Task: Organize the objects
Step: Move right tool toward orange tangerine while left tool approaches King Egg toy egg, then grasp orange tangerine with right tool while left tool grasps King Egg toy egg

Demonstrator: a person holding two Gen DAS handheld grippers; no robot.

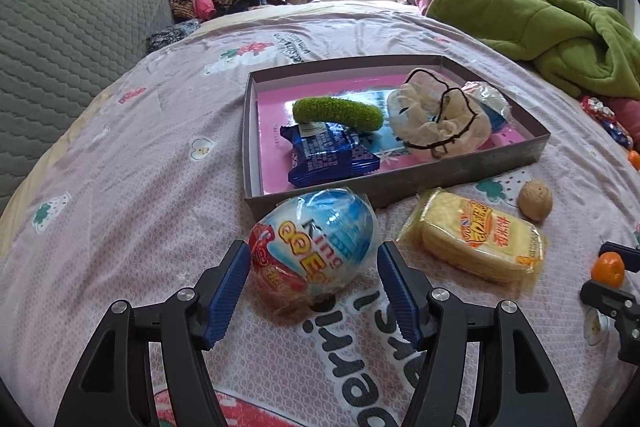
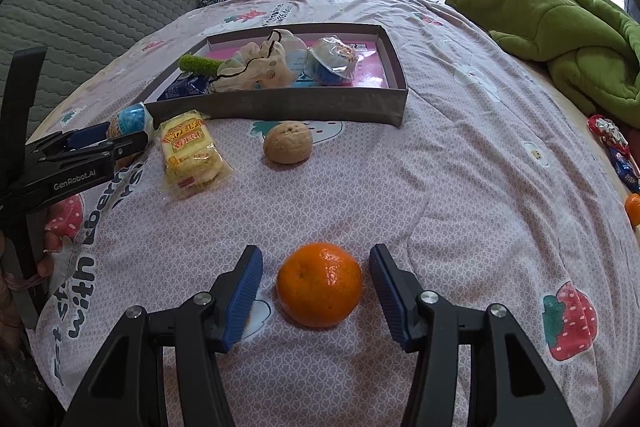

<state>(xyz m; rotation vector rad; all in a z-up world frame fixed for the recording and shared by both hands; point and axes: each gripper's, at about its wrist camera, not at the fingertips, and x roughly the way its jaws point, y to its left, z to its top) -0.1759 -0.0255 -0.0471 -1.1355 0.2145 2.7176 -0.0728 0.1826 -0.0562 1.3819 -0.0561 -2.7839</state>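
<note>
A wrapped toy egg point(image 1: 316, 235) lies on the bed sheet just in front of the grey box point(image 1: 400, 187). My left gripper point(image 1: 312, 255) straddles the egg, open, its blue pads close to the wrapper on both sides without squeezing it. Right of the egg lie a yellow cracker pack point(image 1: 480, 243) and a walnut point(image 1: 535, 202). An orange point(image 2: 319, 285) rests on the sheet between the pads of my right gripper point(image 2: 316, 255), which is open with a gap on each side. The box holds a green fuzzy piece point(image 1: 336, 111), a blue snack packet point(image 1: 332, 155) and a drawstring pouch point(image 1: 436, 119).
A green blanket point(image 1: 540, 15) is heaped at the right, a grey quilted cushion point(image 1: 60, 39) at the left. Wrapped sweets point(image 2: 612, 143) and a second orange point(image 2: 634, 209) lie at the bed's right edge. A hand point(image 2: 44, 259) holds the left gripper. Clothes are piled at the back.
</note>
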